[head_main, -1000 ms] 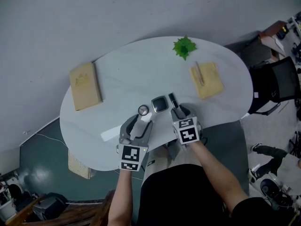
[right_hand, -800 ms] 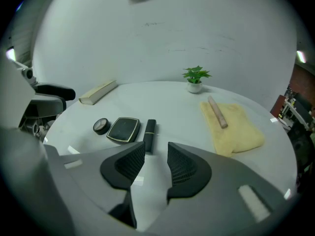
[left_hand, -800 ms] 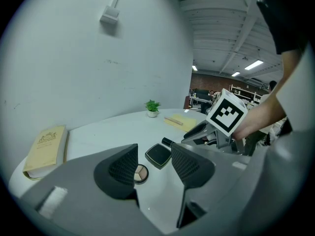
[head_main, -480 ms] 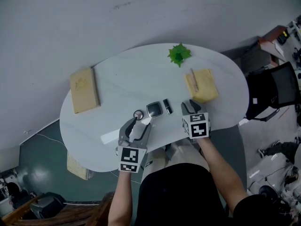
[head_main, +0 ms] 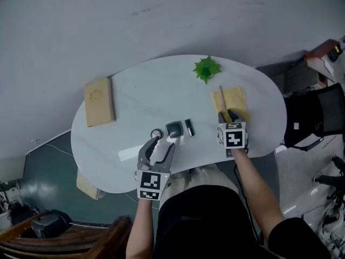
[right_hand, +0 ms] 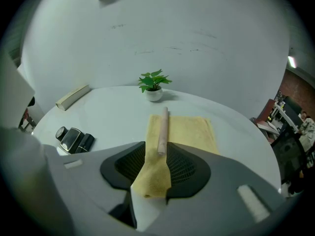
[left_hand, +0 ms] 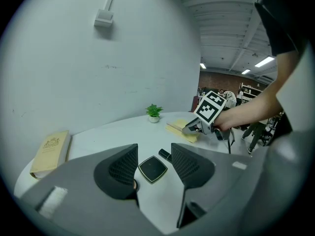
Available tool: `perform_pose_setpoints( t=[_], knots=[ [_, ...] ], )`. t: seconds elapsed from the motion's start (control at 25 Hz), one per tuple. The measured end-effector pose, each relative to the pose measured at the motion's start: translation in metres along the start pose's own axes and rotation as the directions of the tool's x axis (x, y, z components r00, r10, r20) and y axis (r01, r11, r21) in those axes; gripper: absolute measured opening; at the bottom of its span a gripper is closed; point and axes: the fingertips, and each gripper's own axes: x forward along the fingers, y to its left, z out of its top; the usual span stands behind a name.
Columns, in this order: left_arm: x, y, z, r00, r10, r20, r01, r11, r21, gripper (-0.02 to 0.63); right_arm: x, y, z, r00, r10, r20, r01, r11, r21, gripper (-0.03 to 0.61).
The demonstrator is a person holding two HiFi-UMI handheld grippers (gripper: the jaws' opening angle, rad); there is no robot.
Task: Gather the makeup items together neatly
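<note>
A white oval bench (head_main: 140, 96) stands against a pale grey wall (head_main: 161, 15). A tan book (head_main: 99, 102) lies shut at its 9 o'clock edge. A small green plant (head_main: 207, 68) in a white pot sits near the rim at 1 o'clock. A yellow cloth (head_main: 237, 99) lies flat at 3 o'clock, well apart from the book. A black chair (head_main: 312, 117) stands off the bench at 3 o'clock, and a wooden one (head_main: 81, 242) on the green floor (head_main: 48, 171) at 7 o'clock.

No legible text or numbers, gold emblem on the tan book (left_hand: 50, 151) too small to read
</note>
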Motion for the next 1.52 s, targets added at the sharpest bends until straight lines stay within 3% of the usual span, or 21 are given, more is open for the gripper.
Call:
perform_pose_setpoints(
  t=[0.56,0.8,1.0,1.28,1.52],
  knots=[
    [0.011,-0.024,0.006,0.997,0.073,0.013,-0.072,0.997,-0.034,0.209,0.025,-0.006,-0.004,0.997,0.065,-0.046,-0.069,0.994,-0.083,0.086],
    [0.010,-0.029,0.012,0.997,0.076,0.029,-0.075,0.997,-0.034,0.209,0.027,-0.007,-0.004,0.997,0.053,-0.057,-0.059,0.993,-0.098,0.079],
    [0.009,-0.025,0.013,0.997,0.070,0.034,-0.069,0.997,-0.029,0.209,0.021,-0.007,-0.001,0.998,0.054,-0.045,-0.057,0.996,-0.069,0.072],
    [0.008,-0.014,0.018,0.997,0.061,0.047,-0.060,0.998,-0.023,0.209,-0.003,0.013,-0.003,0.993,0.118,-0.015,-0.118,0.993,0.031,0.071],
    [0.009,-0.011,0.020,0.998,0.044,0.052,-0.044,0.999,-0.019,0.209,-0.018,0.049,-0.010,0.984,0.179,-0.006,-0.179,0.984,0.024,0.071]
  ],
)
